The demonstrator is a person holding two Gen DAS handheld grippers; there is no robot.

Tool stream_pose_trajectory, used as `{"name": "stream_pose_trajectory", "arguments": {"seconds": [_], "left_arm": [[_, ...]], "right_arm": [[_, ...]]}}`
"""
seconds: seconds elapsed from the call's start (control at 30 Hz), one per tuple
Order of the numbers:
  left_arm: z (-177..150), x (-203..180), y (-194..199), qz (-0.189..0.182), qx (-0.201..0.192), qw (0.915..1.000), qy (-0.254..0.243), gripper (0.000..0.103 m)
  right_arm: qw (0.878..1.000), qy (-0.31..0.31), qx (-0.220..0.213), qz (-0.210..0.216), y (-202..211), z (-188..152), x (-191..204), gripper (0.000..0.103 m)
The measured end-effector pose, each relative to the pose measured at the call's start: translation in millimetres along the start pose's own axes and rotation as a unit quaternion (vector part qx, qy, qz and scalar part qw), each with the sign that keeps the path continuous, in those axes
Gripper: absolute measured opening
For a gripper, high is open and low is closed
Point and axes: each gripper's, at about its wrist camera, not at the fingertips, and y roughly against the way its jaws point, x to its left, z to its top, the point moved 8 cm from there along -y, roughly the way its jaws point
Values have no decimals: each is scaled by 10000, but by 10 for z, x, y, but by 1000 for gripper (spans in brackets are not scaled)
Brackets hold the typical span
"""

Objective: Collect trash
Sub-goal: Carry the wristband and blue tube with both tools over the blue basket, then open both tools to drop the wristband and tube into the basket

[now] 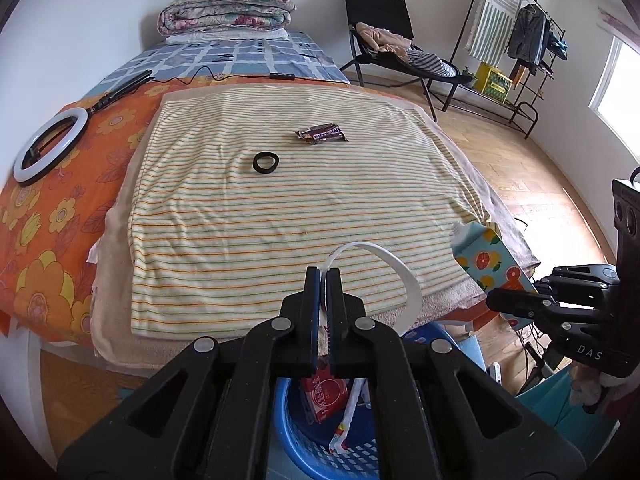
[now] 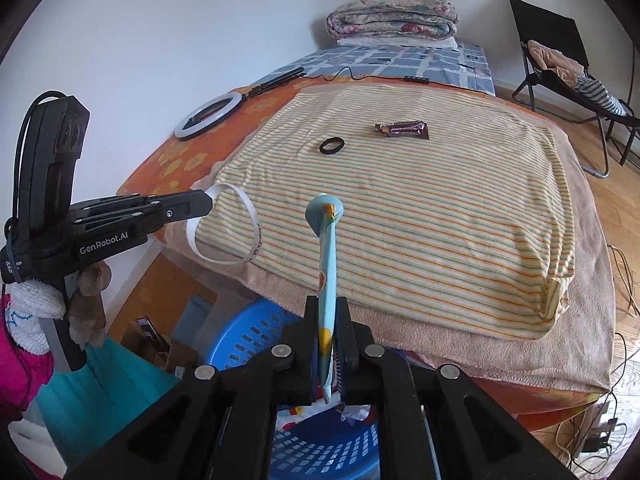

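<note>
The striped towel (image 1: 280, 208) on the bed is mostly cleared, and the blue laundry basket (image 2: 256, 340) below its near edge already holds several wrappers, so the job looks well past halfway. Left on the towel are a brown snack wrapper (image 1: 322, 134) and a black hair tie (image 1: 265, 162), well beyond both tools. The right gripper (image 2: 329, 320) is clamped on a flattened fruit-print carton (image 2: 329, 264) above the basket; the left gripper (image 1: 323, 280) pinches a curled white paper strip (image 1: 394, 268) between closed jaws, also over the basket.
</note>
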Motion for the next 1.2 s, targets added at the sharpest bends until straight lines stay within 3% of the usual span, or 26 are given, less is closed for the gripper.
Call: {"name": "stream_pose_trajectory", "arguments": {"seconds": [0.5, 1.2], "left_arm": [[-671, -260, -203, -19, 479, 9982, -348, 1], [-993, -365, -467, 53, 890, 9942, -599, 1]], "right_arm": [[9978, -236, 606, 118, -274, -699, 15, 5], [9953, -177, 951, 18, -521, -942, 1, 6]]}}
